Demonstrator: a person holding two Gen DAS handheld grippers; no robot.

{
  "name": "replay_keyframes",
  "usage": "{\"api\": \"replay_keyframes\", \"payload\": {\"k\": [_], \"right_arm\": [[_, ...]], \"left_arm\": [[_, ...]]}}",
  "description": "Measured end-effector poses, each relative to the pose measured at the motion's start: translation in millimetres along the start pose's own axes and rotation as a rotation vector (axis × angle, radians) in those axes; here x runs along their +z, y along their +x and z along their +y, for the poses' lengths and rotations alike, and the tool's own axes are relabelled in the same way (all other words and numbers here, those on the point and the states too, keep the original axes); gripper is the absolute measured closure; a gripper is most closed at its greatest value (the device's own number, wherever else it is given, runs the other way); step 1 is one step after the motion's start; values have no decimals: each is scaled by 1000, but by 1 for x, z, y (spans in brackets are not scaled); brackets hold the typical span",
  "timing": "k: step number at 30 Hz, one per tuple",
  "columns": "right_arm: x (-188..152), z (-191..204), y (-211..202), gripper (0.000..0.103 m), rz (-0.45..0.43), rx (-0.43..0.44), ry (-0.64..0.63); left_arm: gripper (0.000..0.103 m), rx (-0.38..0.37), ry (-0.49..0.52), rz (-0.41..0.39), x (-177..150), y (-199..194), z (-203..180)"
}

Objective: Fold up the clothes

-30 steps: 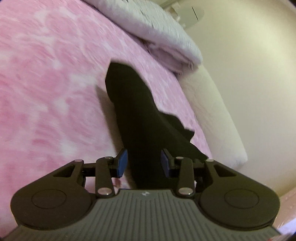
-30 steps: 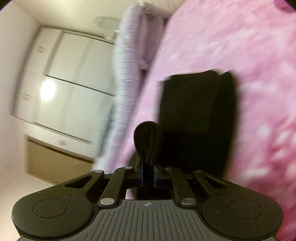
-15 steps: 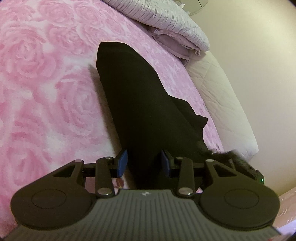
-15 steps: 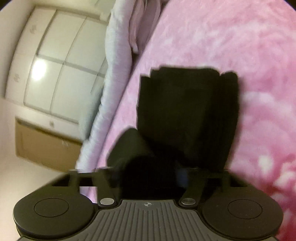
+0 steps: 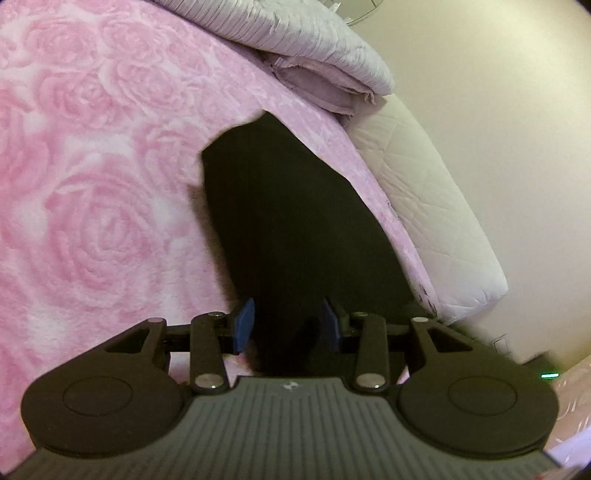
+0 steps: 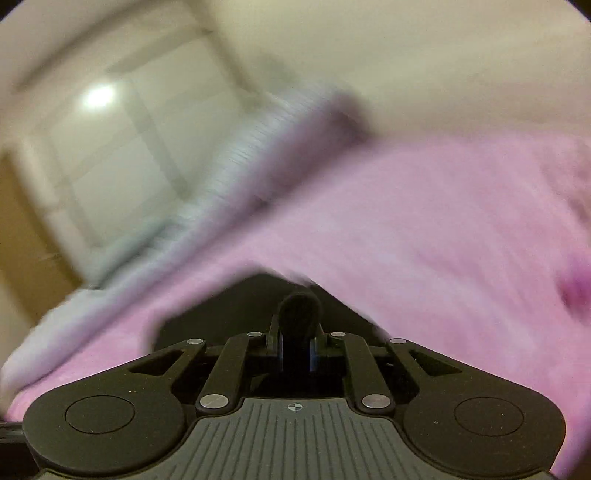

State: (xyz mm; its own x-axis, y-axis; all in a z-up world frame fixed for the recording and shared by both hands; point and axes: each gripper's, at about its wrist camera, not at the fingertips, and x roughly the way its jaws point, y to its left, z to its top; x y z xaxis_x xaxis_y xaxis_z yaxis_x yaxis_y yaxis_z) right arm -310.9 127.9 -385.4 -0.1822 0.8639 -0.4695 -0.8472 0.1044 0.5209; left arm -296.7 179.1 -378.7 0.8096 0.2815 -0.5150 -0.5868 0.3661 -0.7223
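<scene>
Black garment [image 5: 295, 229] lies on the pink rose-patterned bed cover [image 5: 92, 221], near its right edge, below the folded grey blanket [image 5: 314, 40]. Left gripper [image 5: 287, 325]: 2 blue-padded fingers [image 5: 243, 323] apart, dark cloth between them. Right gripper [image 6: 297, 341]: fingers clamped on a bunched fold of the garment; that view is blurred.

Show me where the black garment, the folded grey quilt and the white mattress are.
black garment [image 5: 288, 221], left wrist view, middle of the dark cloth on the pink blanket.
folded grey quilt [image 5: 303, 33], left wrist view, its ribbed top surface.
white mattress [image 5: 436, 206], left wrist view, its quilted side past the blanket's edge.
</scene>
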Motion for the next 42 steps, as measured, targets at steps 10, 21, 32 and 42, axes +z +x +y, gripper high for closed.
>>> {"api": "replay_keyframes", "payload": {"k": [10,21,32,42], "right_arm": [[15,-10,-1,91,-41,33,89],[-14,-58,-21,33,17,144,522],[-1,-46,35,78,156,116,484],[93,-85,75,81,231,157,386]], "left_arm": [[69,17,41,7,5,8,-2],[64,6,-69,-35,29,1,26],[68,-29,-190,-54,55,50,47],[79,-139,-95,106,18,57,-9]]}}
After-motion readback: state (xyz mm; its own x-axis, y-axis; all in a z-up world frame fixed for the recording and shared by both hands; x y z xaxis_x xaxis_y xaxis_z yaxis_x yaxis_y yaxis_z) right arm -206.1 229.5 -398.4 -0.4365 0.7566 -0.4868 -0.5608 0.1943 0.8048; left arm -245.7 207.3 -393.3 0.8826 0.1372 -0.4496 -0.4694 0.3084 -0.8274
